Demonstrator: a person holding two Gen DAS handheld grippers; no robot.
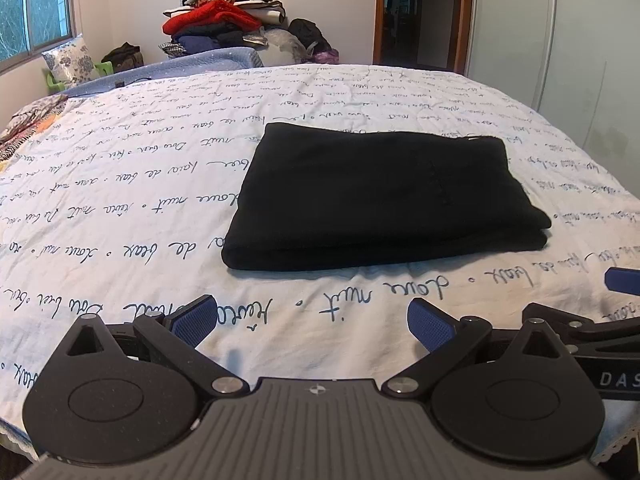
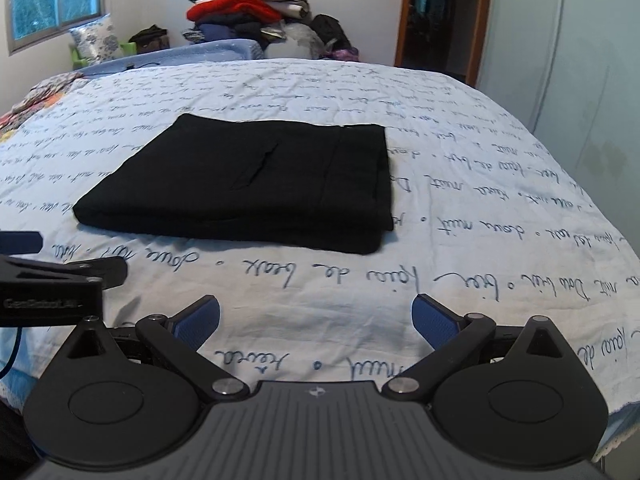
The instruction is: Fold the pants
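Lying folded, pants (image 1: 384,196) ahead of spread tongs (image 1: 312,326)

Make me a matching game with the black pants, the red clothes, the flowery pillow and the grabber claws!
Things:
1. black fabric pants
2. red knitted clothes
3. flower-print pillow
4. left gripper and right gripper

States or places:
A. by the window
B. open, holding nothing
C. folded flat on the bed
D. in the pile behind the bed

Pairs: 1-C, 2-D, 3-A, 4-B

Side-by-side low wrist views — same bed (image 1: 120,208) ahead
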